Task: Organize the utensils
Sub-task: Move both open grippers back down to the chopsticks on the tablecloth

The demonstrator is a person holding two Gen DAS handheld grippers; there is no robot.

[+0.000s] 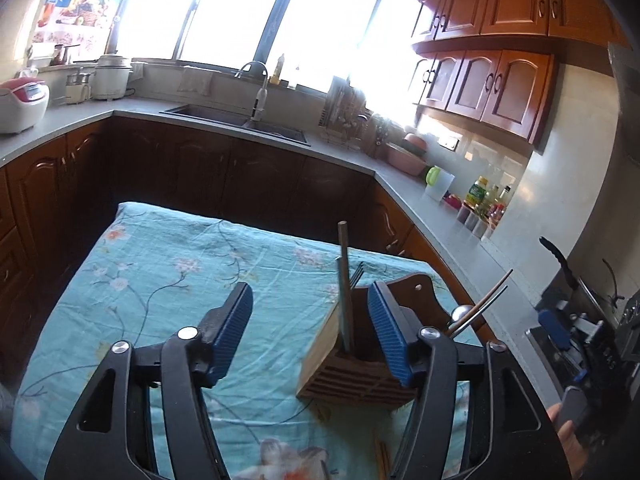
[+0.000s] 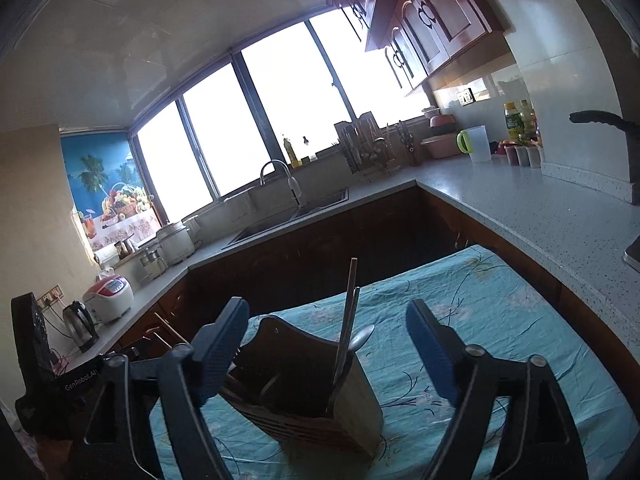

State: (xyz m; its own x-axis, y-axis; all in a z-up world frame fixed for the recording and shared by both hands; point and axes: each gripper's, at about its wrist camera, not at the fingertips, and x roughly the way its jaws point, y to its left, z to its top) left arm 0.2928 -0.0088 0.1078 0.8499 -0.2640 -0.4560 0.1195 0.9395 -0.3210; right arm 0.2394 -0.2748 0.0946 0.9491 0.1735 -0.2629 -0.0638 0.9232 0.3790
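left gripper (image 1: 310, 334) spread wide, holds nothing | right gripper (image 2: 328, 354) same | wooden utensil holder (image 2: 320, 396) upright on floral cloth (image 2: 500, 304), chopsticks (image 2: 348, 320) and spoon (image 2: 362, 338) inside | judged light, rigid, tippy; metal slick: pinch mid-shaft

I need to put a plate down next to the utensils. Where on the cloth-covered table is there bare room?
Bare cloth runs from the wooden utensil holder to the table's far and left edges. In the right wrist view, cloth is also free between holder and counter. It is crowded by the holder, between both open grippers.
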